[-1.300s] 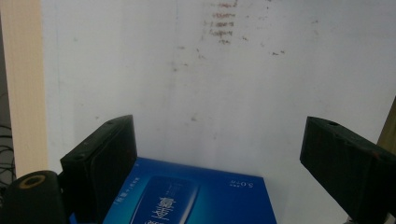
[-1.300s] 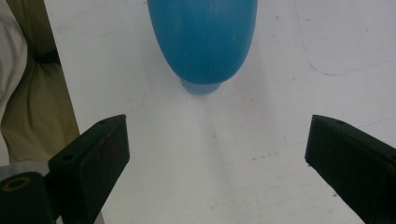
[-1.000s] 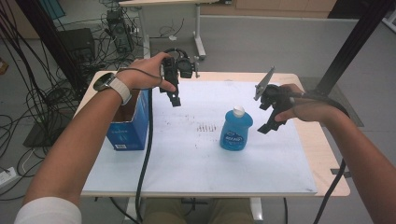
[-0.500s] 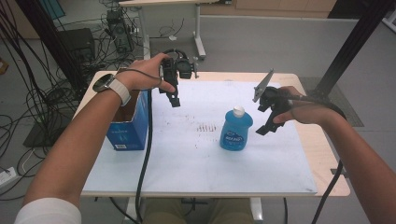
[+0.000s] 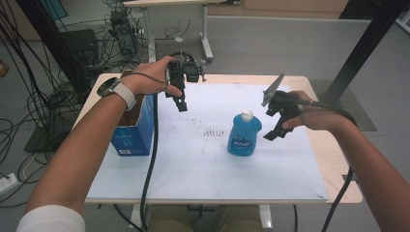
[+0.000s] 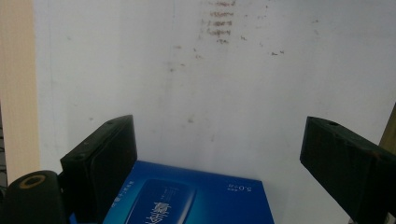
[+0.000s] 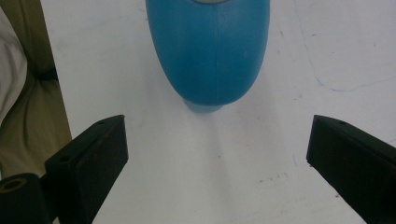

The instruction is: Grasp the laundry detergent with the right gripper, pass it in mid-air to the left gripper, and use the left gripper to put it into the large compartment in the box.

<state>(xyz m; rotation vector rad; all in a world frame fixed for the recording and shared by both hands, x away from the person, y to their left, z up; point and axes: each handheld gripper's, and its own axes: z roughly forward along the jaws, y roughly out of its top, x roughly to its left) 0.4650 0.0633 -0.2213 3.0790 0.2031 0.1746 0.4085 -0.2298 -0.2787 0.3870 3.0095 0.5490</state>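
Nearest the camera in the high view, two forearms reach in over a white table sheet (image 5: pixel 203 169). On the person's left, an open blue box (image 5: pixel 133 133) stands upright near the table's left edge, and the left gripper (image 5: pixel 180 101) hangs above the sheet just beyond the box, jaws spread wide and gripping nothing. Toward the middle stands a blue bottle (image 5: pixel 244 136) with a white cap, upright on the sheet. The right gripper (image 5: pixel 273 128) hovers just beside it, apart from it, jaws likewise parted and empty. To grasp the bottle well, the right hand should probably centre it between the jaws and close on its broad body below the neck. Its own view shows the bottle (image 7: pixel 210 51) ahead of the open jaws, not yet between them. The left gripper view adds the box's printed face (image 6: pixel 187 196) directly below its jaws.
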